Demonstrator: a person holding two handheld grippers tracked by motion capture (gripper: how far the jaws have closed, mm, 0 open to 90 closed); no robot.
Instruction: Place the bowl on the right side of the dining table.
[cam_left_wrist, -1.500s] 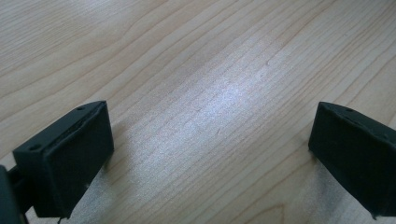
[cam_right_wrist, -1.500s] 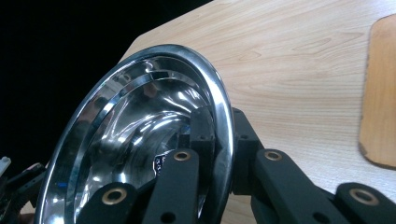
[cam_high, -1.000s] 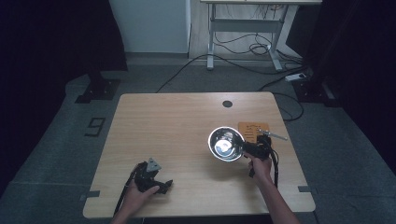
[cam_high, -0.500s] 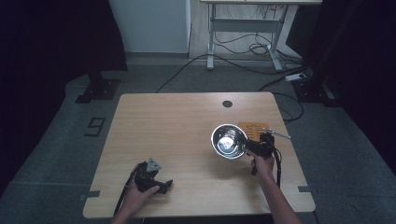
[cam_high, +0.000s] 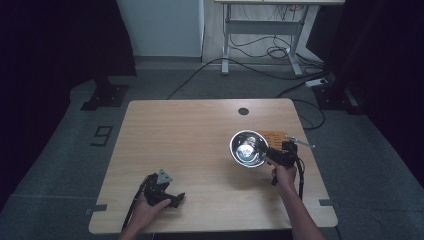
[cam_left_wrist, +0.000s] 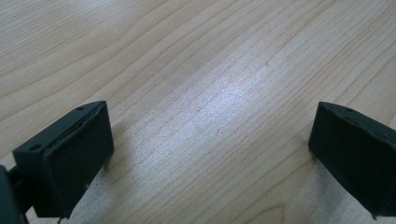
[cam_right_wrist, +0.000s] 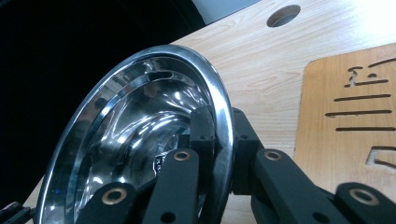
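My left hand-held gripper (cam_high: 172, 198) rests on near worktop (cam_high: 200, 140), jaws wide, empty. My right hand-held gripper (cam_right_wrist: 223, 140) clamps steel bowl (cam_high: 247, 148) by rim, bowl tilted above worktop beside wooden board (cam_right_wrist: 348, 107). Advise firm rim grip, level bowl before lowering.

1. Your bowl (cam_right_wrist: 140, 135) looks like polished metal, mirror-glossy, with a smooth rolled rim.
2. Your table (cam_high: 190, 135) is pale wood, fine-grained, with a smooth satin sheen.
3. The board (cam_right_wrist: 348, 107) beside the bowl looks like darker wood, matt, with cut slots.
4. Your right gripper (cam_right_wrist: 218, 135) and left gripper (cam_left_wrist: 212, 149) look like matt black plastic.
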